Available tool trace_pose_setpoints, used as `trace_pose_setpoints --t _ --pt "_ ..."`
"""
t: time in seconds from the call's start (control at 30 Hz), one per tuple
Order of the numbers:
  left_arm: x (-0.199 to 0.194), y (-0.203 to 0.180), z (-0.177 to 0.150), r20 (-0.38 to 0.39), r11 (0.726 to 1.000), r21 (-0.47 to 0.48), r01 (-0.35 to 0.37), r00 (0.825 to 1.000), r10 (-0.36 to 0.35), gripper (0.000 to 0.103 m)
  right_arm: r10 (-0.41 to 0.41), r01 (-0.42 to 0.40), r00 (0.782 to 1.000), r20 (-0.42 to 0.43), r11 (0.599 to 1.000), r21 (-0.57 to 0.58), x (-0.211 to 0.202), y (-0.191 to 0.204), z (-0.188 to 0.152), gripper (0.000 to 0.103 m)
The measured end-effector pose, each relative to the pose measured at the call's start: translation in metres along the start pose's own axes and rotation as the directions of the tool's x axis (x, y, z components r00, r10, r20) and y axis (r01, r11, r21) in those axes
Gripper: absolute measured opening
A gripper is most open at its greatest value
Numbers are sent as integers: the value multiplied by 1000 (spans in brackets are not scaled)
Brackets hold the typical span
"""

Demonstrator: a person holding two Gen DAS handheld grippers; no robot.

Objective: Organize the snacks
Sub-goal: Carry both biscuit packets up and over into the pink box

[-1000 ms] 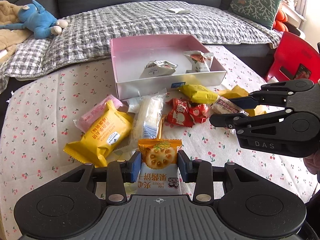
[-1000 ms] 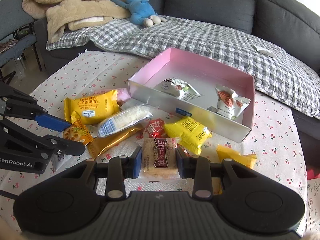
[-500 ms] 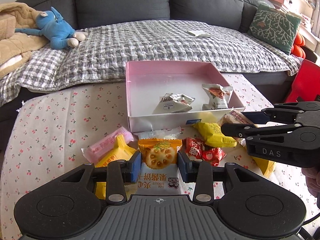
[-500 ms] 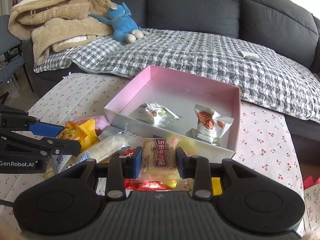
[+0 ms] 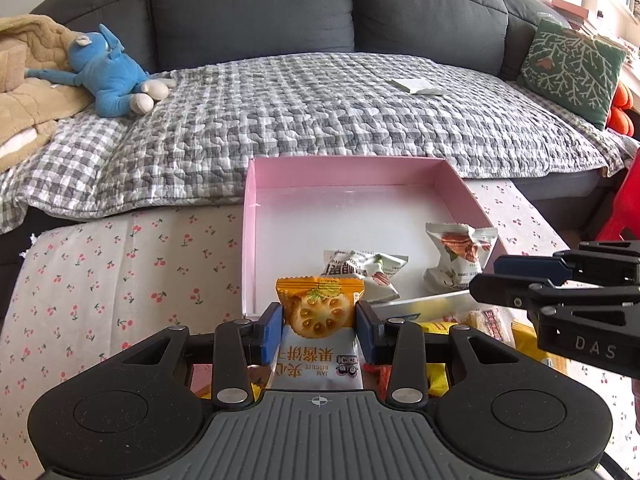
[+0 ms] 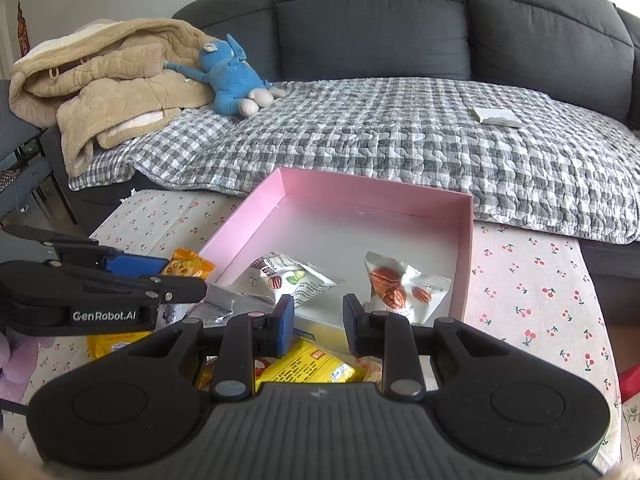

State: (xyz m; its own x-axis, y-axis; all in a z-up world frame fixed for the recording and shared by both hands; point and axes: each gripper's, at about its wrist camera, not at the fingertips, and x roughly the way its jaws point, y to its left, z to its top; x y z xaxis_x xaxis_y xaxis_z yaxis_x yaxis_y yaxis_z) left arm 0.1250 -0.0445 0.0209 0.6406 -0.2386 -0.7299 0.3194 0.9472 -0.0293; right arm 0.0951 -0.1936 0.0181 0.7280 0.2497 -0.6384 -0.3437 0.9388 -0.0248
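Observation:
My left gripper [image 5: 319,320] is shut on an orange jam biscuit packet [image 5: 319,306], held just before the near wall of the pink box [image 5: 344,168]. It also shows in the right wrist view [image 6: 182,280] with the packet [image 6: 186,266] in it. My right gripper [image 6: 316,322] is open and empty above the box's [image 6: 376,194] near wall. In the left wrist view the right gripper [image 5: 486,280] has a beige biscuit packet [image 5: 490,322] lying below it. Two white nut packets [image 6: 294,278] [image 6: 400,294] lie inside the box.
More snacks lie on the cherry-print tablecloth [image 5: 100,272] in front of the box, among them a yellow packet [image 6: 308,364]. A sofa with a checked blanket [image 5: 320,120], a blue plush toy [image 5: 106,74] and a green cushion [image 5: 572,64] stands behind the table.
Both grippers moved forward toward the box. The right gripper opened and the beige biscuit packet it held is no longer between its fingers. The left gripper still holds its packet.

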Motion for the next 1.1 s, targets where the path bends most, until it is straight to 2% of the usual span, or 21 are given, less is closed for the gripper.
trace_pose_setpoints --t 0.13,0.23,0.37,0.47,0.53,0.63,0.73,0.97,1.1 --pt "8 -5 9 12 1000 -6 -5 1000 5 37 -31 35 994 -107 999 41 10 -10 -4 28" --pt "13 -6 13 13 1000 -10 -7 1000 7 37 -57 71 986 -159 994 85 20 -19 -8 39" --pt "18 -7 16 5 1000 -20 -3 1000 3 37 -73 102 977 -203 986 134 36 -29 -13 39" --pt "20 -9 16 2 1000 -14 -6 1000 6 37 -107 135 968 -226 984 112 47 -27 -17 40" --pt "22 -9 17 0 1000 -11 -7 1000 7 37 -123 147 965 -233 985 89 51 -23 -20 41" --pt "24 -10 19 0 1000 -9 -9 1000 9 37 -127 147 961 -245 987 68 55 -19 -23 32" --pt "24 -11 22 1 1000 -8 -9 1000 9 37 -131 149 960 -246 987 55 53 -15 -22 31" --pt "22 -12 32 19 1000 4 -10 1000 10 37 -46 64 982 -185 994 93 23 -16 2 31" --pt "24 -12 39 23 1000 7 -17 1000 16 37 -36 50 989 -140 994 98 9 -17 13 31"
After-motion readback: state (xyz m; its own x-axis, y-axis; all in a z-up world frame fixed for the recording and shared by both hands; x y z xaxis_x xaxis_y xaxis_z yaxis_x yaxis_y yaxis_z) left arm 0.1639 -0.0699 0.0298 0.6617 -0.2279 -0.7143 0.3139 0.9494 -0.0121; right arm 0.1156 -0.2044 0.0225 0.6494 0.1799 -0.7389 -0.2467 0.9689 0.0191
